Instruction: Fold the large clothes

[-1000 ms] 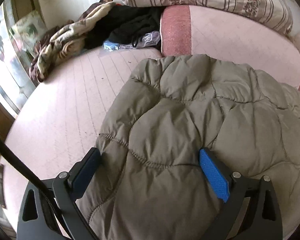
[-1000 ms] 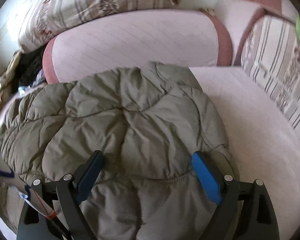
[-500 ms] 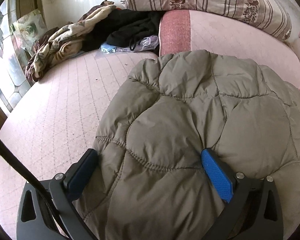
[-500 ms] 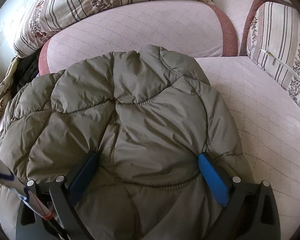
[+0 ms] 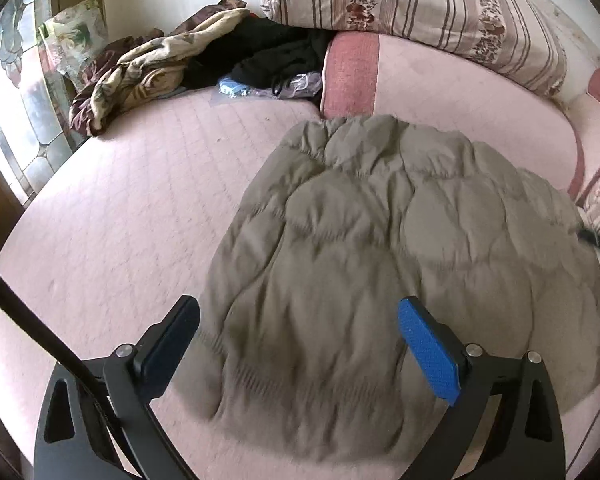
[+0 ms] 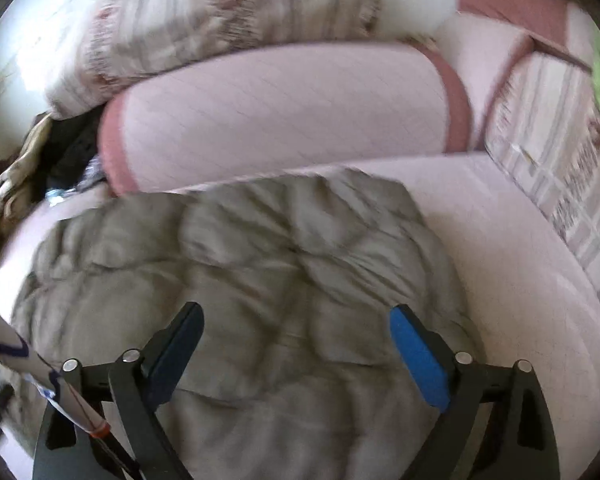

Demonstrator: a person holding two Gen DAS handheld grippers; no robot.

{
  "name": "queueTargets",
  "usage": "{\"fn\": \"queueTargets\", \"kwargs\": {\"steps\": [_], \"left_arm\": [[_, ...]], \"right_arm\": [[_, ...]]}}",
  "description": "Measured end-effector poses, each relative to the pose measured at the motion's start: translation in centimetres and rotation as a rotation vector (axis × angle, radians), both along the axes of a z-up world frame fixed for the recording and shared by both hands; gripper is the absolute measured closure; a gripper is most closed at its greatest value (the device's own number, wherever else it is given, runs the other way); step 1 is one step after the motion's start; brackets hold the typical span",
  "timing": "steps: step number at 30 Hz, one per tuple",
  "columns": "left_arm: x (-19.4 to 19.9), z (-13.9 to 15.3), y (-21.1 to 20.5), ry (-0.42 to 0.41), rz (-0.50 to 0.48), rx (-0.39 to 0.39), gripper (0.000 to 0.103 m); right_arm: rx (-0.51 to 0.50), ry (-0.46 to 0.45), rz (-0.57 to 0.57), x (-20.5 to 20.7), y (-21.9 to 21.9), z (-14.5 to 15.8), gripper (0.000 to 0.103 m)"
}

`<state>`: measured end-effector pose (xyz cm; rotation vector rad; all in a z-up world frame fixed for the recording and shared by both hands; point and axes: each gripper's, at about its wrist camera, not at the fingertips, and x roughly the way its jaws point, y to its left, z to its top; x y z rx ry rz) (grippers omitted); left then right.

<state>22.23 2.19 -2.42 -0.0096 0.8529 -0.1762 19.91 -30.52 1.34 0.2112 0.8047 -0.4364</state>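
While both gape: quilted jacket [image 5: 400, 240] beneath left claw [image 5: 300, 336]; right claw [image 6: 296, 340]

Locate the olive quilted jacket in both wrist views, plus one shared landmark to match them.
Left wrist: the olive quilted jacket fills centre and right, spread on the pink sofa seat, reaching down between the fingers of the open left gripper.
Right wrist: the jacket fills centre and lower left, blurred, under the open right gripper.
Shared landmark: the pink back cushion with the red end, just behind the jacket.

No readable text, label, brand, number or sign shows in either view.
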Motion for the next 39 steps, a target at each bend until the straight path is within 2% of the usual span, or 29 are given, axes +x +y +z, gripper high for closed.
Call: {"fn": "queueTargets", "kwargs": {"steps": [3, 6, 10, 12, 15, 18, 20, 22, 24, 26, 29, 31, 33, 34, 37, 39], "left_arm": [[-1.1, -0.9, 1.2, 0.013, 0.005, -0.020, 0.003], [-0.8, -1.5, 2.0, 0.036, 0.009, -0.045, 0.003], [0.2, -1.5, 2.7, 0.030, -0.003, -0.063, 0.003], [0.6, -1.5, 2.9, 0.026, -0.002, -0.059, 0.003], [0.9, -1.6, 3.1, 0.038, -0.015, -0.083, 0.003], [0.9, -1.6, 3.2, 0.043, -0.015, -0.087, 0.003], [0.8, -1.6, 3.2, 0.042, -0.014, -0.081, 0.003], [0.6, -1.5, 3.3, 0.042, -0.014, -0.084, 0.003], [0.6, -1.5, 3.3, 0.046, -0.014, -0.093, 0.003], [0.6, -1.6, 3.4, 0.048, -0.013, -0.097, 0.003], [0.7, -1.7, 3.5, 0.050, -0.012, -0.099, 0.003], [0.8, -1.7, 3.5, 0.049, -0.011, -0.097, 0.003], [1.0, -1.8, 3.5, 0.054, -0.012, -0.100, 0.003], [1.1, -1.8, 3.5, 0.059, -0.011, -0.102, 0.003], [1.2, -1.8, 3.4, 0.064, -0.013, -0.097, 0.003], [1.1, -1.5, 3.6, 0.057, -0.007, -0.101, 0.003]], "right_arm": [[-0.028, 0.013, 0.076, 3.1, 3.0, 0.1, 0.013], [-0.047, 0.047, 0.124, 7.9, 5.6, -0.7, 0.016], [-0.015, 0.092, 0.101, 13.3, 6.4, -3.3, 0.016], [0.017, 0.145, 0.070, 15.4, 6.2, -5.7, 0.012], [-0.038, 0.174, 0.064, 16.3, 6.4, -7.9, 0.007], [-0.045, 0.175, 0.064, 16.4, 6.5, -7.9, 0.007], [-0.074, 0.180, 0.049, 16.1, 6.8, -6.7, 0.008], [-0.101, 0.129, 0.050, 15.1, 7.8, -4.8, 0.011], [-0.117, 0.074, 0.107, 14.6, 9.7, -2.9, 0.011], [-0.120, 0.064, 0.156, 14.8, 11.5, -2.5, 0.011], [-0.108, 0.095, 0.224, 15.9, 14.5, -3.7, 0.011], [-0.116, 0.162, 0.242, 17.1, 15.8, -5.9, 0.011], [-0.177, 0.249, 0.246, 18.1, 16.7, -8.4, 0.007], [-0.219, 0.264, 0.245, 18.3, 17.2, -9.0, 0.007], [-0.246, 0.271, 0.240, 18.3, 17.4, -8.4, 0.008], [-0.207, 0.214, 0.236, 17.2, 16.6, -6.5, 0.008]]}}
